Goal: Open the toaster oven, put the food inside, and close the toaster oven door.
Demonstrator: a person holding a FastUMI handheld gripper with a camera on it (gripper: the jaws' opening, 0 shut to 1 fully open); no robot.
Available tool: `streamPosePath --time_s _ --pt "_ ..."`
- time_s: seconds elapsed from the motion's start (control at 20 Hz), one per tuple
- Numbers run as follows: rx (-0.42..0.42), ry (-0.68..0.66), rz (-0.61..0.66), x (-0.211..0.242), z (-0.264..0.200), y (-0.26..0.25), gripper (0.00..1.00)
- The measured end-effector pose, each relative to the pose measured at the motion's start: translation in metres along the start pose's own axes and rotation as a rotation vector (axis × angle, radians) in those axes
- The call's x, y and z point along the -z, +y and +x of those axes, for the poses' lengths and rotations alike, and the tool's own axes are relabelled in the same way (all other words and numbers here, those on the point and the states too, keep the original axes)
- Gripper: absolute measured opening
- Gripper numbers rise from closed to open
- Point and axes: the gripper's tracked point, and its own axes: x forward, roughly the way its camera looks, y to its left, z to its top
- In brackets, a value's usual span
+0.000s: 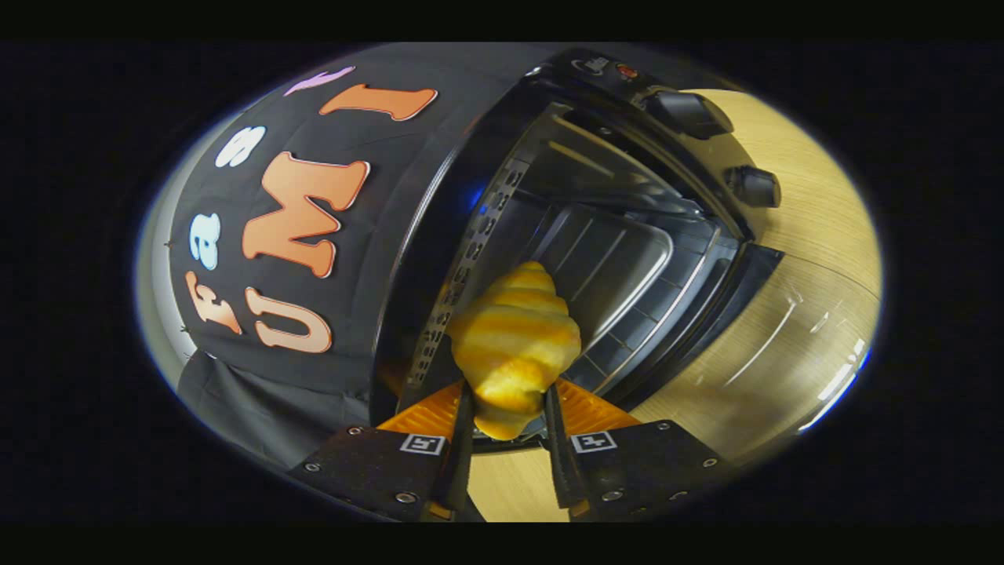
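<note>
Gripper view: gripper (pixel 508 408) with fingers (pixel 459 435) pinching a croissant (pixel 514 345) from both sides, squeezed at its near end. Croissant pointing long-ways straight ahead, away from the fingers, tip aimed into the open toaster oven (pixel 596 235). Door (pixel 706 314) down flat, over the wooden desk (pixel 816 235). Baking tray (pixel 620 267) inside, just beyond the croissant and a bit to its right. Two knobs (pixel 753 187) off to the right. Probably next: push forward, then let go over the tray.

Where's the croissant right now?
The croissant is clamped between the gripper fingers, held at the open toaster oven mouth, before its tray.
</note>
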Motion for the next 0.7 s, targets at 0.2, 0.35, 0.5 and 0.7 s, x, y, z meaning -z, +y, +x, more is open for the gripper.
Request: streamPosePath --time_s 0.2,0.35,0.5,0.7 --pt "0.026 0.007 -0.024 0.0025 0.0077 -0.0047 0.57" --pt "0.022 0.002 -0.036 0.0028 0.0043 -0.0053 0.63" --pt "0.024 0.000 -0.041 0.0040 0.0049 -0.0056 0.66" --pt "0.029 -0.017 -0.064 0.0030 0.0032 -0.0062 0.68"
